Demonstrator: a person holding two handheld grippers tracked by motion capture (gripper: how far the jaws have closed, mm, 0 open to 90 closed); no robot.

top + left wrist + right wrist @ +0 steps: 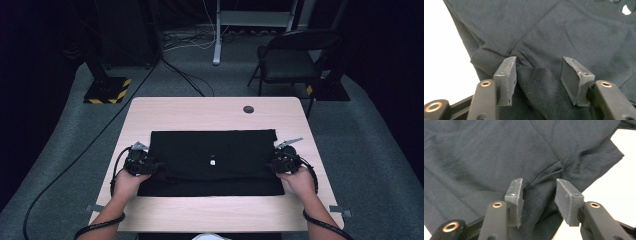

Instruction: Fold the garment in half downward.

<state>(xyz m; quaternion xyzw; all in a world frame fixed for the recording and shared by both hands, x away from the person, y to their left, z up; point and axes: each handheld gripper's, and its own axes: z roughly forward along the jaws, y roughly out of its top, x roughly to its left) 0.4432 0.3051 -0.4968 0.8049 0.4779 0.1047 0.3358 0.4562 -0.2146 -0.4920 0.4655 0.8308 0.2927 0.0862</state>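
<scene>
Left claw (150, 165) has its jaws apart, with a bump of black shirt (215, 162) between them. Right claw (272, 164) is the same. Soft, flat cloth lies long from left to right, by the table's (210, 112) near edge.

Left claw (150, 165) and right claw (272, 164) face inward, jaws partly apart.

High view overhead; tool views close; shared: cloth (215, 160).
</scene>
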